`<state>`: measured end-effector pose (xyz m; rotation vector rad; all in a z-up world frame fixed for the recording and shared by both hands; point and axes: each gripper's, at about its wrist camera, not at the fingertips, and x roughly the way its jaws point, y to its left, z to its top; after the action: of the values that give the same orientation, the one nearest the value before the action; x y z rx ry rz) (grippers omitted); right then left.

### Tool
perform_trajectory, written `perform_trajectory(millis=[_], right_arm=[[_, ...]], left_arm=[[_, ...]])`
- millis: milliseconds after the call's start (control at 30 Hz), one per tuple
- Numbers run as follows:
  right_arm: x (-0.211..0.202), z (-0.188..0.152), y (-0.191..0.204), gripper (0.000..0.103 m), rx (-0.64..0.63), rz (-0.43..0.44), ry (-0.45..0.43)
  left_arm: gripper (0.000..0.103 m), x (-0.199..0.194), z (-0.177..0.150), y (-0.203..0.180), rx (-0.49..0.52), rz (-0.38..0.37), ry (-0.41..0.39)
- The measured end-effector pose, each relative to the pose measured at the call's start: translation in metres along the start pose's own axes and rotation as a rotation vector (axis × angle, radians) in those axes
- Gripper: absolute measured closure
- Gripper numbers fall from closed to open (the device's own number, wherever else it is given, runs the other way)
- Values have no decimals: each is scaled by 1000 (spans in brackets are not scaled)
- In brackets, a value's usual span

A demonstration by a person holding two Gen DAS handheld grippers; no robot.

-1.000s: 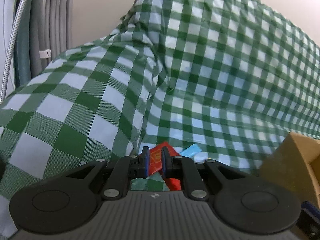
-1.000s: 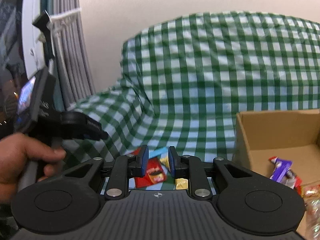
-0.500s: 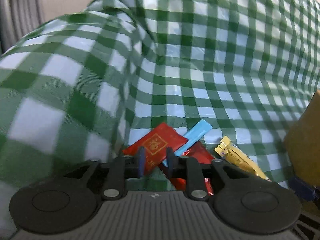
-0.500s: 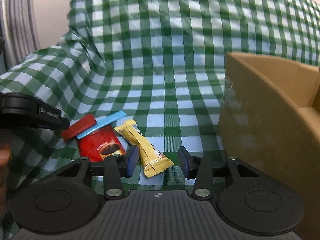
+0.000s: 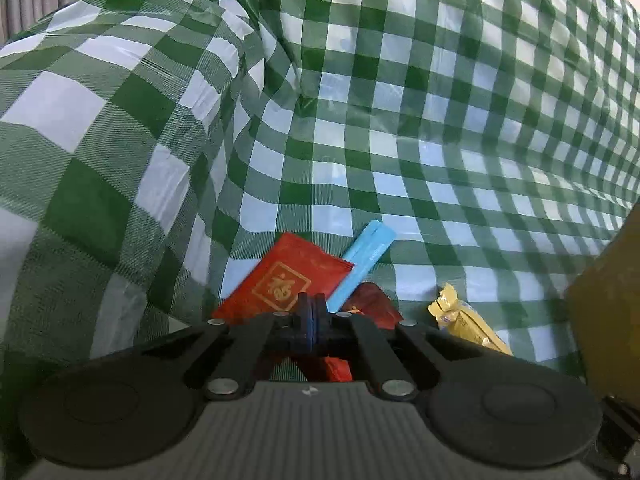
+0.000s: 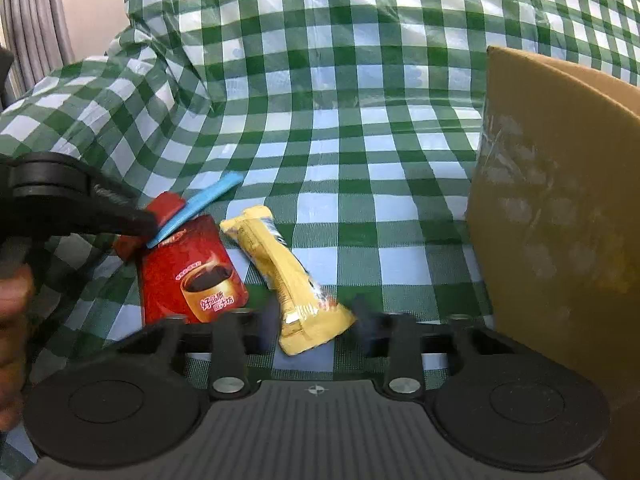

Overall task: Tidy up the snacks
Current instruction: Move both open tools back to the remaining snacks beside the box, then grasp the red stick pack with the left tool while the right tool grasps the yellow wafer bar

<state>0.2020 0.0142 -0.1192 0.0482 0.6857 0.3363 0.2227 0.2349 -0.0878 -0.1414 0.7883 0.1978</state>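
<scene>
Left claw (image 5: 310, 312): the blue pads are seen pressed flat together; whether an edge of a packet is caught between them cannot be told, since the tips sit right over the near edge of the red packets.
Right claw (image 6: 314, 320): the jaws are spread part-way and have just been closing; the lower end of the yellow snack bar (image 6: 294, 280) lies between the blurred fingers, and no pressing of the pads on it can be made out.
Snacks at the left claw: a flat red sachet (image 5: 286, 276) printed with a gold square emblem is overlapped by a slim light-blue stick pack (image 5: 366, 258); a glossy dark red coffee sachet (image 5: 374, 308) is partly hidden behind the claw.
Snacks from the right wrist view: the coffee sachet (image 6: 192, 270), marked with a cup picture, lies just beside the yellow bar; the blue stick (image 6: 200, 204) rests across its upper corner and across the red sachet (image 6: 160, 212).
Yellow bar: a long, crinkled foil wrapper with crimped ends, lying slantwise on the cloth.
Cardboard box (image 6: 560, 220): plain brown corrugated board with scuffed pale marks, standing to the right of the snacks; its inside is not shown.
Worktop: it is covered by a green-and-white checked plastic cloth (image 6: 340, 120), shiny and creased, rising into folds behind.
Person: a hand (image 6: 12, 320) is seen at the left edge of the right wrist view, on the handle of the other tool.
</scene>
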Motion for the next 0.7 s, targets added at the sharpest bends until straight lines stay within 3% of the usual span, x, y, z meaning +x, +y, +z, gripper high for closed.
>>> perform_trajectory(millis=[300,400,500,533,567,700], right_arm=[[-48,0,-9,73,15,61,2],[-78,-5,-8,73,-30,75,25],[-108,-14,-16,73,-51,70,65],[-115,-16,-19,73,-58,76,81],[-124,-20,-20,73,-81,90,95],[-153,-35,-19,73,-167,126,105]], left_arm=[[103,-38,-1,-4,-29,3,-41],[97,-31,-4,-10,45,66,-41],[88,-19,-7,-14,101,75,-58],[78,-16,-7,-15,112,79,-68],[61,-11,-7,-15,114,87,-79],[37,6,0,-13,80,61,-93]])
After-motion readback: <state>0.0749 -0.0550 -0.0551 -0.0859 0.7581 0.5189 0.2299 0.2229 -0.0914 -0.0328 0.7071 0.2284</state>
